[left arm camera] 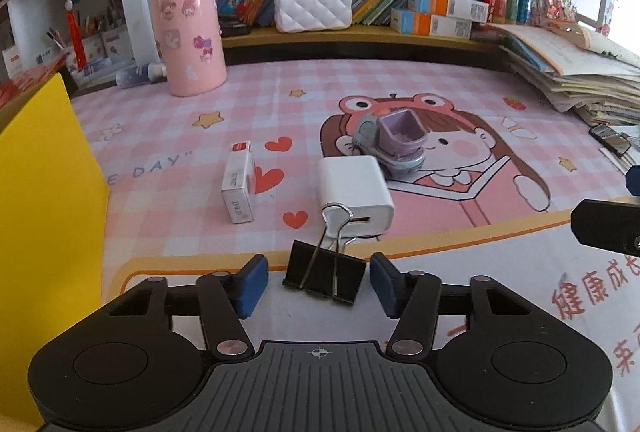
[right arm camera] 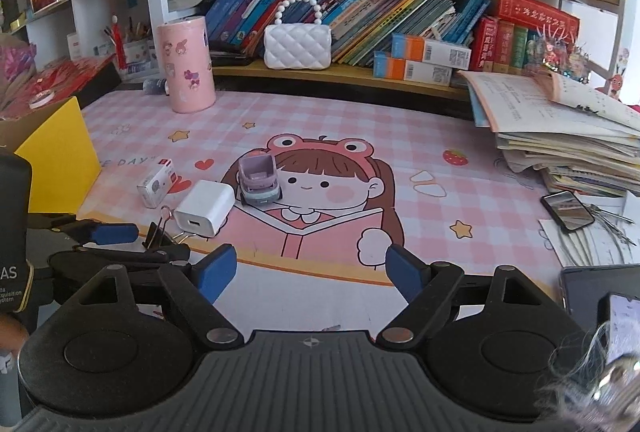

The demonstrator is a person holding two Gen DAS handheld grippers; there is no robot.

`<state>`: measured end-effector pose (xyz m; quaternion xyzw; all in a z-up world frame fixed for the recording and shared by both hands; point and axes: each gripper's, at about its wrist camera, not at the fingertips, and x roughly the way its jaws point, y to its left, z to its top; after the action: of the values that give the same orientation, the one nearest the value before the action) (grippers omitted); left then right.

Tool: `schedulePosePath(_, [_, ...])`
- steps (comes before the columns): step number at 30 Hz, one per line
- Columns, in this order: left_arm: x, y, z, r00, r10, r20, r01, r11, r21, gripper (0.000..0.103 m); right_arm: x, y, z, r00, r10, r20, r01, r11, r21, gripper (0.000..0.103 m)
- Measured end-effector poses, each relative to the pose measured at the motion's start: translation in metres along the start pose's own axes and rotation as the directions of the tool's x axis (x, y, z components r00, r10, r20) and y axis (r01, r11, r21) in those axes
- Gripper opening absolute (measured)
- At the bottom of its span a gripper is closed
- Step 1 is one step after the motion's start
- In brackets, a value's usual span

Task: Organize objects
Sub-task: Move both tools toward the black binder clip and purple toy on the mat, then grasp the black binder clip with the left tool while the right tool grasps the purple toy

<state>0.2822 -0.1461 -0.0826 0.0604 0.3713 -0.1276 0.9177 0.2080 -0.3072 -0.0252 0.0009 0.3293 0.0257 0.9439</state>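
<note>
left hand-held gripper [left arm camera: 319, 282]: fingers apart, angled down | right hand-held gripper [right arm camera: 310, 272]: wide open

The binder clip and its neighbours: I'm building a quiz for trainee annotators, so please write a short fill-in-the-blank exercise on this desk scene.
1. The black binder clip lies between the blue pads of the ___ gripper.
2. Just behind the clip sits a white ___ with a USB port facing the camera.
3. The toy car carries a ___ bucket on top.
4. The right gripper holds ___ between its pads.

Missing words: left; charger; purple; nothing
</note>
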Motion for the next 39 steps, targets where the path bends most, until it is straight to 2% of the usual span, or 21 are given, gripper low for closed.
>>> schedulePosePath(2, [0.002,0.000,0.000,1.000,-0.009,0.006,0.009,1.000,0.003,0.045,0.005,0.000,0.002,1.000,0.008,-0.007,-0.008,1.000,-0.001,0.081])
schedulePosePath(6, [-0.005,0.001,0.001,1.000,-0.003,0.002,0.003,1.000,-0.027,0.045,0.018,0.000,0.008,1.000,0.022,-0.009,-0.022,1.000,-0.005,0.081])
schedulePosePath(12, [-0.044,0.012,-0.005,0.999,-0.036,0.024,0.038,0.993,-0.111,0.045,0.057,0.008,0.024,0.999,0.047,-0.004,-0.047,0.998,-0.036,0.079])
schedulePosePath(14, [-0.056,0.016,-0.008,0.999,-0.047,0.018,0.049,0.988,-0.145,0.042,0.074,0.011,0.031,0.998,0.065,-0.008,-0.065,0.997,-0.046,0.076])
schedulePosePath(15, [-0.062,0.019,-0.010,0.999,-0.049,0.014,0.050,0.985,-0.165,0.032,0.084,0.013,0.035,0.997,0.072,-0.013,-0.073,0.996,-0.049,0.075])
schedulePosePath(16, [-0.067,0.023,-0.012,0.998,-0.057,0.005,0.057,0.982,-0.182,0.027,0.092,0.015,0.039,0.997,0.081,-0.016,-0.082,0.995,-0.052,0.071])
schedulePosePath(19, [-0.076,0.031,-0.017,0.999,-0.048,0.000,0.046,0.973,-0.227,0.024,0.114,0.022,0.050,0.994,0.107,-0.028,-0.109,0.991,-0.077,0.062])
schedulePosePath(22, [-0.080,0.034,-0.019,1.000,-0.029,-0.005,0.027,0.973,-0.229,0.020,0.134,0.031,0.057,0.990,0.129,-0.053,-0.134,0.985,-0.108,0.054])
schedulePosePath(27, [-0.084,0.034,-0.022,1.000,-0.008,0.005,0.009,0.978,-0.208,0.021,0.156,0.034,0.064,0.985,0.146,-0.089,-0.153,0.985,-0.084,0.049])
schedulePosePath(28, [-0.085,0.034,-0.022,1.000,-0.004,0.007,0.005,0.980,-0.200,0.021,0.158,0.033,0.063,0.984,0.152,-0.096,-0.159,0.984,-0.079,0.041])
schedulePosePath(31, [-0.087,0.031,-0.024,1.000,-0.002,0.005,0.003,0.983,-0.181,0.026,0.159,0.030,0.062,0.982,0.162,-0.095,-0.170,0.982,-0.086,0.037])
schedulePosePath(36, [-0.075,0.022,-0.029,0.999,-0.001,-0.040,-0.003,0.994,-0.108,0.043,0.133,0.015,0.060,0.987,0.154,-0.041,-0.155,0.988,-0.025,0.037])
schedulePosePath(39, [-0.071,0.019,-0.032,0.998,0.013,-0.054,-0.019,0.993,-0.113,0.060,0.109,0.009,0.054,0.985,0.171,-0.026,-0.171,0.985,-0.006,0.037])
